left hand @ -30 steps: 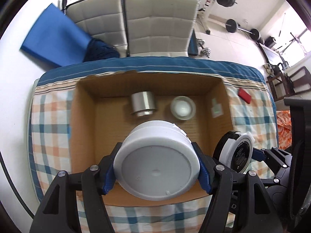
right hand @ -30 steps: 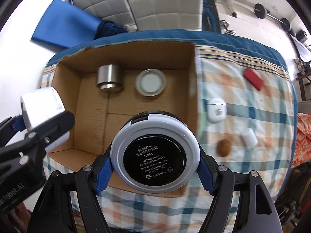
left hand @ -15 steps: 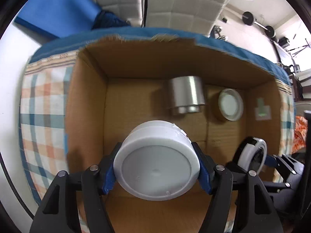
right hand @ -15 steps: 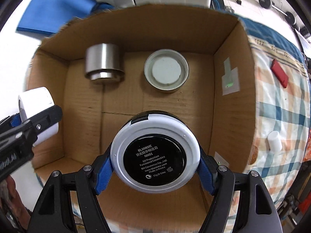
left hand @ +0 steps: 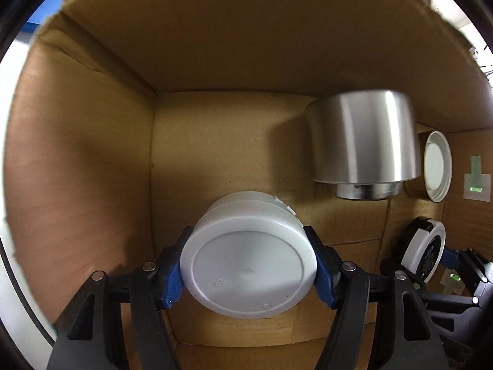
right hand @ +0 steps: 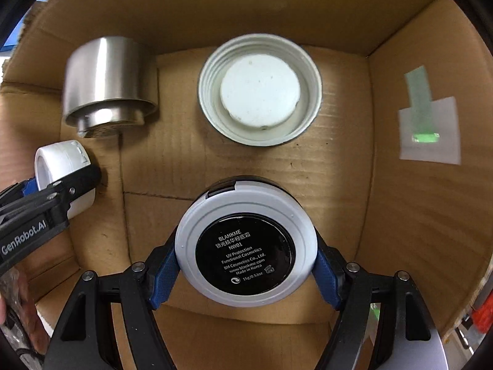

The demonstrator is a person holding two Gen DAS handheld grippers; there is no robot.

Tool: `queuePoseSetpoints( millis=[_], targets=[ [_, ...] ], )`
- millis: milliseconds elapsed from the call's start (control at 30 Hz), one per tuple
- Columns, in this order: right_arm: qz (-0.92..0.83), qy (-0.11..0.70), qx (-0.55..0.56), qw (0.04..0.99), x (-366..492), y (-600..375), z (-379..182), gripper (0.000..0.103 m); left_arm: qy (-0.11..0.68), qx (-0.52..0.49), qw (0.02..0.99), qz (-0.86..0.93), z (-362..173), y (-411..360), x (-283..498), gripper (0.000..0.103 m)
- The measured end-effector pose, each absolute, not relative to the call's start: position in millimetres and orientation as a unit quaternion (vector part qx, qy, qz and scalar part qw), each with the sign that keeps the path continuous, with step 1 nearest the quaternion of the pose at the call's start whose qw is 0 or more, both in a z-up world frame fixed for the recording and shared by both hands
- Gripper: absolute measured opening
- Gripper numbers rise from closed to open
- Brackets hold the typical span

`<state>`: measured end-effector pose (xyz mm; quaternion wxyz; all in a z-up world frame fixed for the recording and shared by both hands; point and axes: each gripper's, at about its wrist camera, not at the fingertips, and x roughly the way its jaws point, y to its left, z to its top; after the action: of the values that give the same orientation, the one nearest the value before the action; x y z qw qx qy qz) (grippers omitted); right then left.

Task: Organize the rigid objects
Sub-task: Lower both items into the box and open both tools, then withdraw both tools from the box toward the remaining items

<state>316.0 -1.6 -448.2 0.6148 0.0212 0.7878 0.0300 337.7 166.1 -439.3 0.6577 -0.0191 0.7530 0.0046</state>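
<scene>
My left gripper (left hand: 248,273) is shut on a white plastic jar (left hand: 248,265), held low inside the cardboard box (left hand: 92,141) near its left wall. The jar also shows in the right wrist view (right hand: 61,169). My right gripper (right hand: 246,260) is shut on a round white compact with a black label (right hand: 245,248), held inside the box to the right of the jar. The compact also shows in the left wrist view (left hand: 426,254). A steel cup (right hand: 106,83) and a white lid (right hand: 260,91) lie on the box floor by the far wall.
A pale sticker with a green strip (right hand: 428,129) is on the box's right wall. The box walls surround both grippers closely. A red object (right hand: 483,313) shows outside the box at the lower right.
Both grippers have moved down and forward into the box with their loads. The table and room have left view; the steel cup and white lid now look much closer.
</scene>
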Motion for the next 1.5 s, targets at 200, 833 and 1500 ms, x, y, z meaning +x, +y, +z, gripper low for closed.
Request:
queuePoseSetpoints(
  millis=[200, 833, 1500],
  targets=[
    [0.033, 0.785, 0.013, 0.619, 322.2, -2.4, -450.7, 0.078, 0.760, -0.017, 0.650, 0.009, -441.3, 164.8, 338.2, 0.067],
    [0.040, 0.764, 0.023, 0.644, 302.9, -6.7, -386.6, 0.103, 0.739, -0.042, 0.672, 0.009, -350.1, 152.8, 299.6, 0.103],
    [0.054, 0.694, 0.004, 0.718, 246.2, -4.2, -252.8, 0.103, 0.648, -0.046, 0.760, 0.012, -230.3, 145.1, 241.0, 0.103]
  ],
)
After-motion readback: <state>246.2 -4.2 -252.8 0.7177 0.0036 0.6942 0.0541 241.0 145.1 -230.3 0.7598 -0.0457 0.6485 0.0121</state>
